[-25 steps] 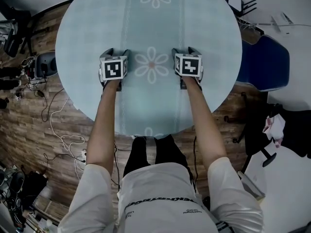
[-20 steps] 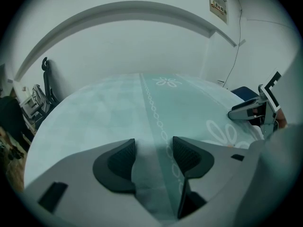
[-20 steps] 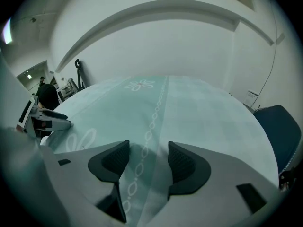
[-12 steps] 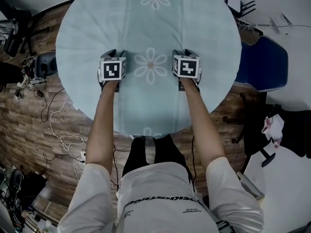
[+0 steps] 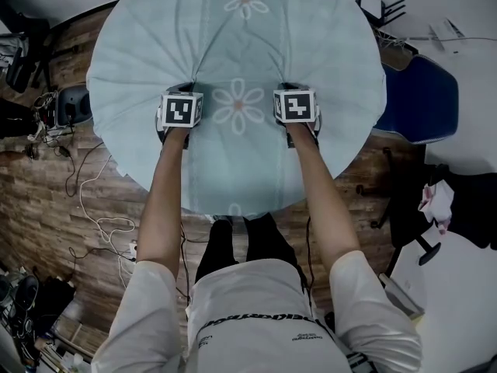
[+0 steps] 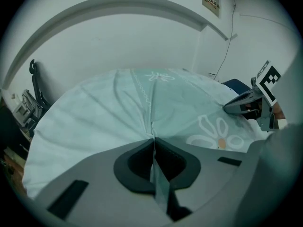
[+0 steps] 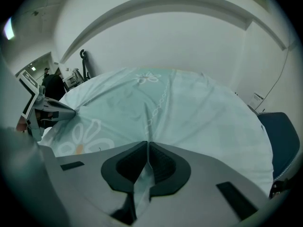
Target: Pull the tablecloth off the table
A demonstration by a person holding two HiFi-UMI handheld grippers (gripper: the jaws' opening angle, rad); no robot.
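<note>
Wood-plank floor below, white wall behind.

Pale teal tablecloth lies spread over the round table and hides its top. The cloth is round, so it has no long axis. Its daisy stripe runs straight away from the person.

Blue chair stands just beside the right edge.

Left gripper and right gripper flank the middle daisy. Both sets of jaws have just been closing, and each now pinches a raised fold of cloth. Creases radiate from both pinches.

Probable chair right of tablecloth
</note>
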